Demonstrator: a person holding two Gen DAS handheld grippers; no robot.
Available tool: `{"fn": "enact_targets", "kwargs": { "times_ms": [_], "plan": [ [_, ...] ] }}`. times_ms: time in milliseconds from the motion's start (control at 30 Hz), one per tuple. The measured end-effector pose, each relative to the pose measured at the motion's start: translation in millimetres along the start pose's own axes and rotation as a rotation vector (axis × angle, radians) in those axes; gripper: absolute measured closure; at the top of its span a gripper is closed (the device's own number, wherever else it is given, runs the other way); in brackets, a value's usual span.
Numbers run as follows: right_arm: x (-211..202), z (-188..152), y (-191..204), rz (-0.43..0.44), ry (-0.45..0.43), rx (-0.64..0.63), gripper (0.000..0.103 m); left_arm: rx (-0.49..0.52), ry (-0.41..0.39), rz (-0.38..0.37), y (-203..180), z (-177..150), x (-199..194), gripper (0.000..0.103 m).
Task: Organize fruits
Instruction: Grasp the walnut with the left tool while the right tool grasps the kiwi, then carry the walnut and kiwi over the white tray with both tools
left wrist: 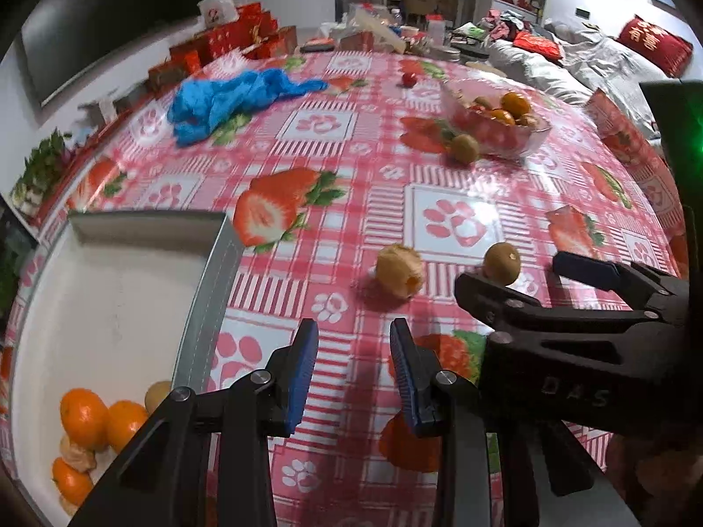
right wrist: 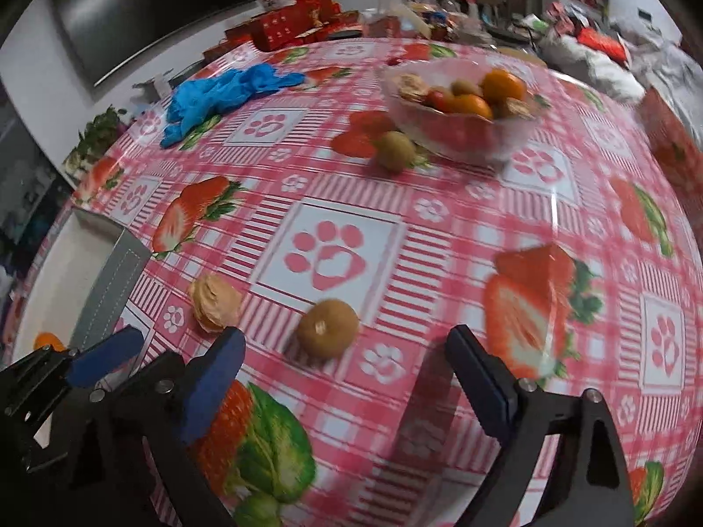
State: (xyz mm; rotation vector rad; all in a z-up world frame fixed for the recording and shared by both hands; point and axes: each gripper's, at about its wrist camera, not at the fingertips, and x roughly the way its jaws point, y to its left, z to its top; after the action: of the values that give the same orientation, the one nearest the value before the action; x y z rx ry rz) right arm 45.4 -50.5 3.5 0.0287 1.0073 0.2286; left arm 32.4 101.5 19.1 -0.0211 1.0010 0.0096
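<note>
A brown kiwi (right wrist: 327, 327) lies on the strawberry-print tablecloth just ahead of my right gripper (right wrist: 347, 382), which is open wide with nothing between its pads. In the left wrist view that kiwi (left wrist: 502, 262) sits by the right gripper (left wrist: 531, 279). A tan wrinkled fruit (left wrist: 400, 270) lies ahead of my left gripper (left wrist: 353, 373), whose jaws stand narrowly open and hold nothing. A white bin with a grey rim (left wrist: 211, 281) at the left holds several mandarins (left wrist: 83, 417). A glass bowl (right wrist: 461, 149) of mixed fruit stands far back, another kiwi (right wrist: 395, 150) beside it.
A crumpled blue plastic bag (left wrist: 228, 101) lies at the far left of the table. A small red fruit (left wrist: 408, 79) sits near the far edge. Red boxes and clutter line the back; a sofa with a red cushion (left wrist: 654, 46) is at the right.
</note>
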Motion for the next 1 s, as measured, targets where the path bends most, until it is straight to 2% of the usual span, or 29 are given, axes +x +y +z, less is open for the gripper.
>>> {"fn": "enact_targets", "kwargs": {
  "times_ms": [33,100,133,167,367,567,633,700,767,833,867,1000],
  "plan": [
    [2,1,3,-0.009,-0.005,-0.009,0.011,0.001,0.005,0.001,1,-1,1,0.067],
    [3,4,9,-0.036,-0.023,-0.028,0.029,0.010,0.006,0.004,2,-2,1,0.067],
    [2,5,10,-0.049,-0.035,-0.034,0.057,0.015,0.004,0.007,2,-2,1,0.067],
    [2,6,10,-0.045,-0.038,-0.034,0.075,0.020,0.000,0.007,2,-2,0,0.067],
    [-15,-4,-21,0.056,-0.053,0.087,0.075,0.039,-0.016,-0.029,-6,10,2,0.067],
    [-41,-25,-40,0.060,-0.062,0.110,0.075,0.037,-0.017,-0.086,-23,26,16,0.067],
    [-47,-32,-44,0.061,-0.060,0.114,0.075,0.028,-0.013,-0.078,-26,30,22,0.042],
    [-51,-38,-46,0.060,-0.057,0.120,0.075,0.008,-0.018,-0.047,-27,31,28,0.042],
    [-54,-43,-48,0.061,-0.055,0.127,0.075,-0.013,0.001,-0.044,-26,31,34,0.046],
    [-57,-46,-49,0.064,-0.053,0.133,0.074,-0.004,0.005,-0.040,-28,32,33,0.075],
    [-58,-46,-49,0.066,-0.053,0.134,0.074,0.002,0.017,-0.044,-28,33,33,0.078],
    [-65,-47,-44,0.079,-0.058,0.127,0.075,-0.034,0.030,-0.075,-22,31,24,0.078]
  ]
}}
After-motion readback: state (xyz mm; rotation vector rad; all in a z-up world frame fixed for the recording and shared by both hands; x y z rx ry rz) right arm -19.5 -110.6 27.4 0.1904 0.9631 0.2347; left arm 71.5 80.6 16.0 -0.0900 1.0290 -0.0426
